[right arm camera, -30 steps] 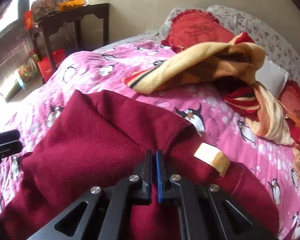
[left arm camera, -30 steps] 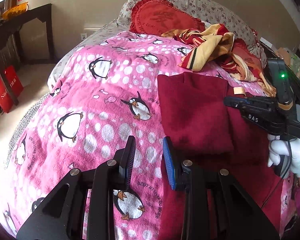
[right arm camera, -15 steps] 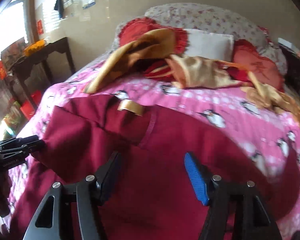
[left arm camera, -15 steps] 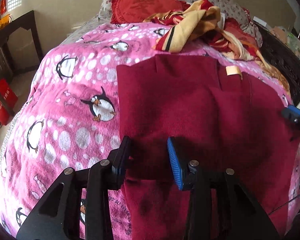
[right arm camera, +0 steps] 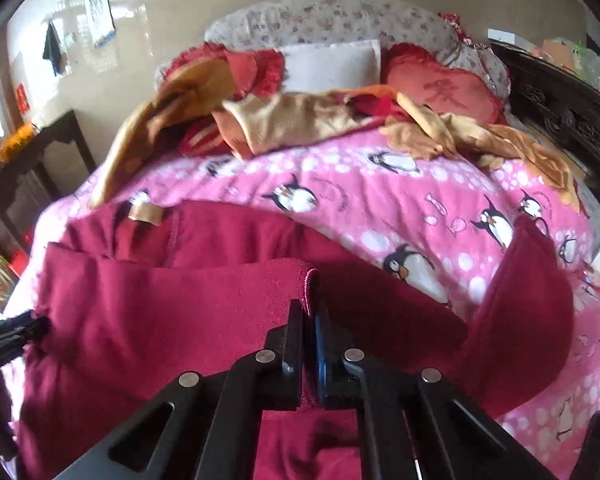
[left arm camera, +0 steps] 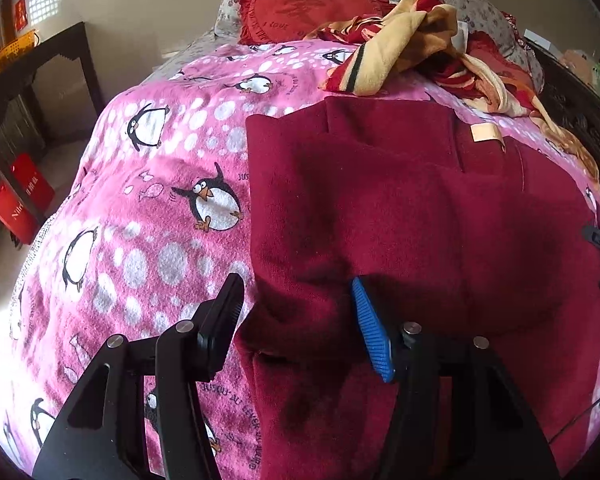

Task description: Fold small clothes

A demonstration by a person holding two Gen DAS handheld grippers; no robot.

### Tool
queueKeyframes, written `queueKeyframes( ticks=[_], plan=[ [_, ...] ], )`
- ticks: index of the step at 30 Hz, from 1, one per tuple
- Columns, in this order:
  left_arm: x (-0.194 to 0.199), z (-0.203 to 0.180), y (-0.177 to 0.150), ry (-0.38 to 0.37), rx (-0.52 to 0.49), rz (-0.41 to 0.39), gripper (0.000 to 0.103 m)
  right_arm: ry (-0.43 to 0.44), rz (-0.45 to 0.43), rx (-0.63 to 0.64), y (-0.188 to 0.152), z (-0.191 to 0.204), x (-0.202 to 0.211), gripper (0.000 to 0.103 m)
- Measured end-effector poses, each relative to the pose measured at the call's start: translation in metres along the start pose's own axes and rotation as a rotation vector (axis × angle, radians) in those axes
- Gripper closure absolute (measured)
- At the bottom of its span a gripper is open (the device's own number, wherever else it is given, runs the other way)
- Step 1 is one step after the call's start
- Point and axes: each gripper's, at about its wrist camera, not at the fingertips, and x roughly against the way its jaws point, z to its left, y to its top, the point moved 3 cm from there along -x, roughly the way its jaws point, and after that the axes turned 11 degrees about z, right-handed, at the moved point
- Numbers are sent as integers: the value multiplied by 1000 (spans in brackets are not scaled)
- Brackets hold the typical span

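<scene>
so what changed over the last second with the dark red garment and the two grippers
The right gripper opened, swung across the dark red garment and clamped shut on a folded edge of it. The left gripper moved from the pink penguin blanket onto the garment's near-left edge; its fingers are opening astride that cloth, not pressing it. The blanket, the yellow and red clothes and the pillows stayed as they were.

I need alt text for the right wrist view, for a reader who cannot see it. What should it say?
The right gripper, jaws shut, pinches a raised edge of a dark red garment spread over a pink penguin blanket on a bed. Behind lie crumpled yellow and red clothes and red cushions; the left gripper shows at the left edge.
</scene>
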Motion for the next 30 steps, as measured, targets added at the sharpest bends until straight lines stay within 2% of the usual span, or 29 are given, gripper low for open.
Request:
queueKeyframes(
  ticks=[2, 4, 6, 7, 11, 15, 19, 21, 25, 27, 30],
  plan=[
    [2, -3, -1, 3, -2, 1, 47, -14, 45, -2, -2, -4, -16, 99],
    [9, -5, -2, 4, -7, -12, 47, -18, 35, -9, -3, -7, -13, 96],
    [17, -8, -1, 8, -16, -27, 47, -42, 8, -34, -3, -9, 0, 76],
    [21, -10, -1, 7, -22, -36, 47, -35, -15, -44, -5, -10, 9, 74],
    [31, -19, 4, -12, -35, -55, 47, 49, -57, -27, -12, 3, 36, 73],
    [27, -29, 7, -33, -38, -38, 47, 92, -19, 28, -19, 28, 30, 73],
    [12, -39, 7, -88, -38, -2, 46, 60, 18, 24, -21, 34, 10, 73],
    [2, -44, 7, -100, -39, 21, 33, 35, 51, 8, -22, 31, -5, 73],
    [-9, -55, 5, -43, -94, 36, 33, 46, 72, -14, -24, 24, -17, 73],
    [-10, -59, 4, -12, -133, 35, 32, 88, 74, -17, -22, 19, -9, 73],
    [-8, -56, 4, -23, -133, 27, 32, 100, 10, -72, -12, -7, 14, 71]
  ],
)
